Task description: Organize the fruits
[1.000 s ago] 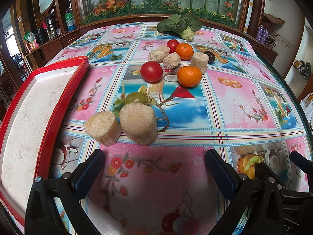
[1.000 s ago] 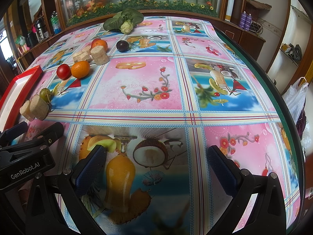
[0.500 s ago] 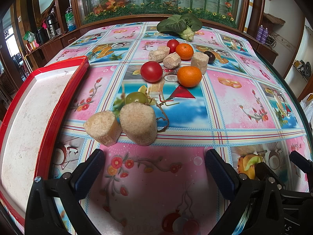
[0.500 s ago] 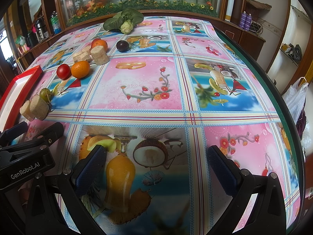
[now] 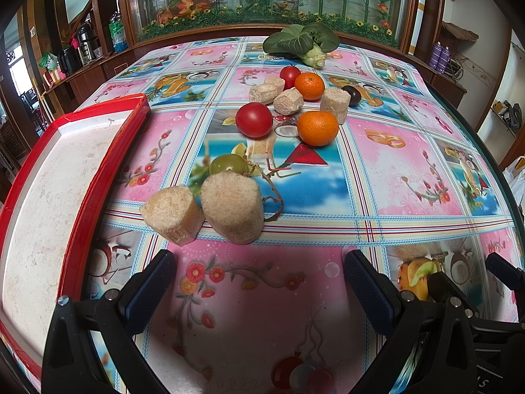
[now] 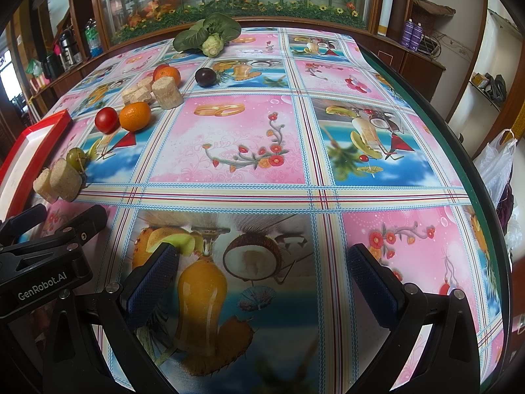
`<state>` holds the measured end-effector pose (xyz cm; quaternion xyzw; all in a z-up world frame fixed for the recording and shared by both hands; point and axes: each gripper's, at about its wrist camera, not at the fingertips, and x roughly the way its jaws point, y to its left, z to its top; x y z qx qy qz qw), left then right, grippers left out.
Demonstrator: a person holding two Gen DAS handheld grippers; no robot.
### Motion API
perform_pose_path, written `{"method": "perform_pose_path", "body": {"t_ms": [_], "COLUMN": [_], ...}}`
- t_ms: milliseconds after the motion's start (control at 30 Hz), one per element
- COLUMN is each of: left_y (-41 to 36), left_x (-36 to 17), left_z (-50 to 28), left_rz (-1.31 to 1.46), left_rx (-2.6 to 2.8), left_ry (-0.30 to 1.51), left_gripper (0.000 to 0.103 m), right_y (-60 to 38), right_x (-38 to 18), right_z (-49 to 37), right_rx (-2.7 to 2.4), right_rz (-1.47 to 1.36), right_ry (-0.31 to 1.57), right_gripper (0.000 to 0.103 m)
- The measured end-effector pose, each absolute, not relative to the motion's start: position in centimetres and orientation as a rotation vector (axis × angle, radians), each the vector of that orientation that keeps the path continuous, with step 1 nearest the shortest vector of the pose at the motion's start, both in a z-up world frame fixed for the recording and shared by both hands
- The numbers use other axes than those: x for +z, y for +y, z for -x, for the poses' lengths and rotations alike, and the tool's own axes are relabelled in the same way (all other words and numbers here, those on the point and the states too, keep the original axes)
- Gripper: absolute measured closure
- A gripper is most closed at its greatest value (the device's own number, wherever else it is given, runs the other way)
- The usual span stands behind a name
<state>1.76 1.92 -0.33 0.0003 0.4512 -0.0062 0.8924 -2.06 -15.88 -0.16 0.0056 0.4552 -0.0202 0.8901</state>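
Bright patterned tablecloth (image 5: 393, 164) carries scattered fruit. Both grippers, left (image 5: 259, 282) and right (image 6: 262, 279), hover wide and empty; nothing is sorted. Nearest sugarcane chunks (image 5: 229, 207) sit beside the red tray (image 5: 98, 177), likely the left gripper's first pick.

Red-rimmed white tray (image 5: 108, 164), pink-and-blue fruit-print tablecloth (image 5: 393, 164), orange tangerine (image 5: 317, 128)

Only one legible text — "GenRobot.AI", white print on black body of left gripper (image 6: 42, 282), seen at lower-left edge in right wrist view. Faint white mark, maybe a digit, at bottom-right corner in left wrist view — too blurred to read. Bottle labels in bkgd unreadable.
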Motion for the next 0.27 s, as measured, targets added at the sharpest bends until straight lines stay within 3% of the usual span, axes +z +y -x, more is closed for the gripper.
{"method": "perform_pose_path", "body": {"t_ms": [267], "left_y": [1.93], "left_x": [-0.33], "left_z": [-1.75], "left_rz": [-0.001], "left_rx": [-0.013], "left_ry": [0.936], "left_gripper": [0.000], "right_y": [-15.89], "right_x": [-0.17], "right_z": [2.08], "right_rx": [-0.042], "right_rz": [-0.012], "right_ry": [0.945], "right_gripper": [0.000]}}
